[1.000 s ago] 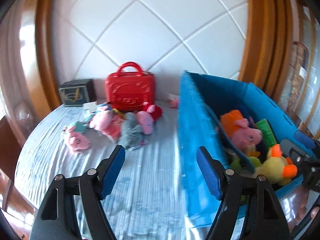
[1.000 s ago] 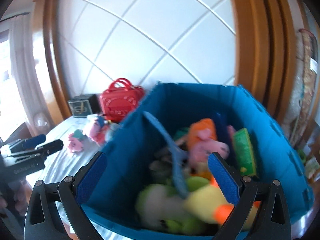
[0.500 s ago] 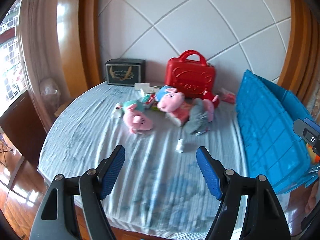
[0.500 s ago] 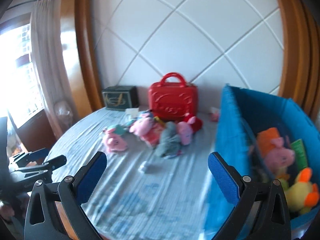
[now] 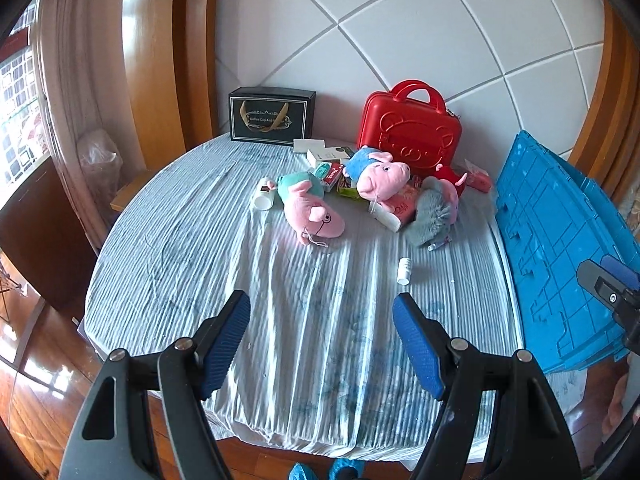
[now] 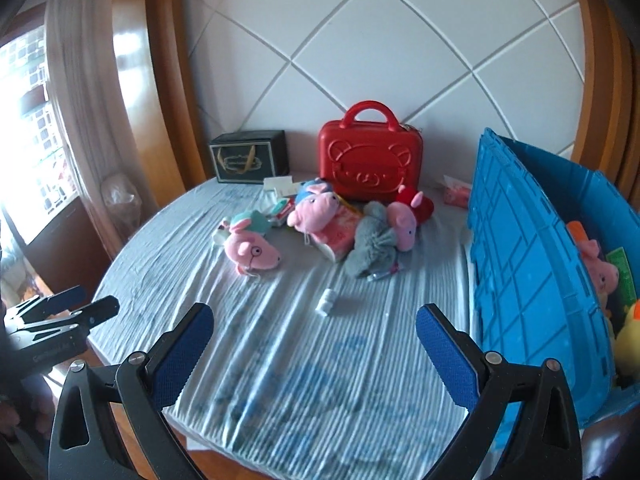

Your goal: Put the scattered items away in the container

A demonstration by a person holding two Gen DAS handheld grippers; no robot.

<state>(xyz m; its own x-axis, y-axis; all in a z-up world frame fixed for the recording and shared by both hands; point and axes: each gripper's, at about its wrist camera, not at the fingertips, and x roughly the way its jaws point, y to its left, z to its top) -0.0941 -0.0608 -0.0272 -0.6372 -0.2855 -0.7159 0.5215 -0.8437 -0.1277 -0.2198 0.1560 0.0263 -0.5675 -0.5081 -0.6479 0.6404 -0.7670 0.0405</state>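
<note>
Plush toys lie scattered on the round desk (image 5: 168, 240), which is covered by a ribbed, wrinkled pale-blue cloth. A soft pink pig in a teal top (image 5: 310, 206) lies nearest the desk's middle; a second pink pig in blue (image 5: 380, 172) rests on a flat pink packet, and a fuzzy grey plush (image 5: 432, 216) sits just beside a pig in red (image 6: 412, 210). A small white cylindrical bottle (image 5: 404, 270) lies alone on the cloth, nearer the camera. Behind them stand a glossy hard-shell red case (image 5: 410, 136) with an embossed bear face and a looped handle, and a black rectangular box (image 5: 270, 118) with gold print. The container, a blue plastic crate (image 6: 516, 264) with gridded, ribbed walls, stands at the desk's right edge, a yellow plush and a pink one inside. The left gripper (image 5: 322, 334) and the right gripper (image 6: 314, 350) both hover over bare cloth, their textured blue fingers (image 5: 416, 350) spread wide with nothing between them
</note>
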